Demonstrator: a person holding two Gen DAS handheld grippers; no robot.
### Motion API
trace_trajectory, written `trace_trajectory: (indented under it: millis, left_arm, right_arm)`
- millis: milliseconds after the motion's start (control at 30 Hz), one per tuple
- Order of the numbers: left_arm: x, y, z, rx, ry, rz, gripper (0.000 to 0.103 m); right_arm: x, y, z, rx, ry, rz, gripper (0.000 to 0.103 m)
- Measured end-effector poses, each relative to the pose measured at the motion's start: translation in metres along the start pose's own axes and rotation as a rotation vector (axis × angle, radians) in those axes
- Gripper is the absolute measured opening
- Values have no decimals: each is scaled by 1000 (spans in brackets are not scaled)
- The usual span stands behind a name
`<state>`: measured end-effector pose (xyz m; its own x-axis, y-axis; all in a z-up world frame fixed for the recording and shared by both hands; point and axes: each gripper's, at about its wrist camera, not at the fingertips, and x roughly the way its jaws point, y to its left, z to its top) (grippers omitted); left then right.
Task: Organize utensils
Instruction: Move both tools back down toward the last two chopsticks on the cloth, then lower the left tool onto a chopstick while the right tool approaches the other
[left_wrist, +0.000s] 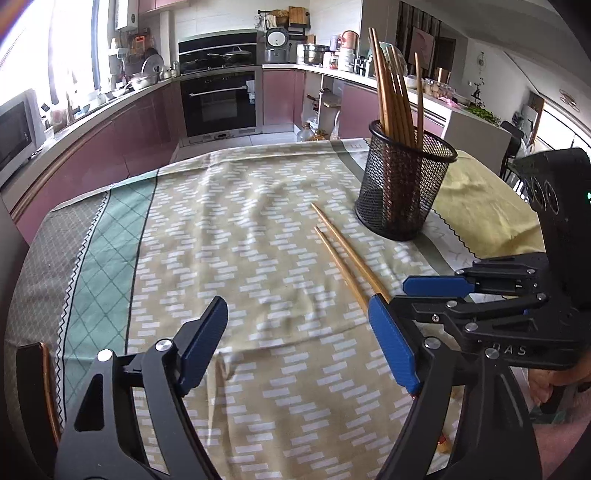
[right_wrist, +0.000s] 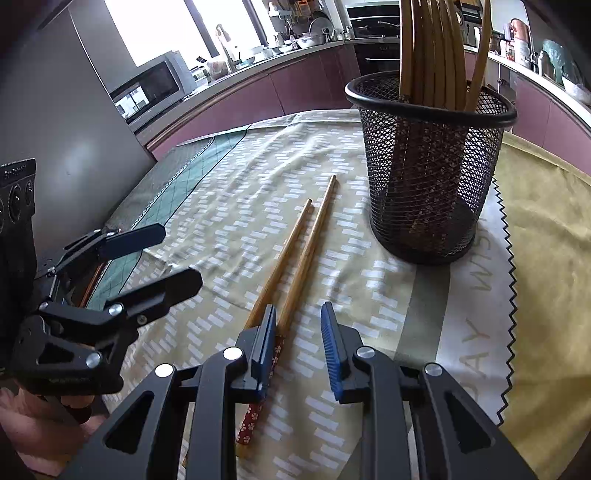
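Two wooden chopsticks (left_wrist: 341, 254) lie side by side on the patterned tablecloth (left_wrist: 240, 236); in the right wrist view (right_wrist: 299, 258) their near ends carry a red flowered band. A black mesh holder (left_wrist: 404, 184) with several chopsticks upright in it stands just beyond them, also in the right wrist view (right_wrist: 430, 170). My right gripper (right_wrist: 298, 345) is open, low over the near ends of the pair, with one chopstick between its fingers. My left gripper (left_wrist: 299, 345) is open and empty, above the cloth to the left of the chopsticks. Each gripper shows in the other's view.
A yellow cloth (right_wrist: 546, 229) lies to the right of the holder. A grey upright panel (right_wrist: 66, 122) stands at the table's left in the right wrist view. Kitchen counters with an oven (left_wrist: 219, 99) run behind the table. A dark wooden chair back (left_wrist: 37, 384) sits at the near left edge.
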<state>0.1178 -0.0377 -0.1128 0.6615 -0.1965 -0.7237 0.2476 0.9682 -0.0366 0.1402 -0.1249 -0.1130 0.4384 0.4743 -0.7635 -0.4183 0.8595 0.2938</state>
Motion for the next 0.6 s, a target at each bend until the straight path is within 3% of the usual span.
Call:
trace_trajectory:
  millis: [133,600]
  left_arm:
    - [13,-4,-3,9,54,-54,70]
    - [18,-17,-7,41,73,-72,68]
  right_arm:
    - [0,-1,1,4,2,9,23]
    - [-2,-7,0,16,-1,15,22]
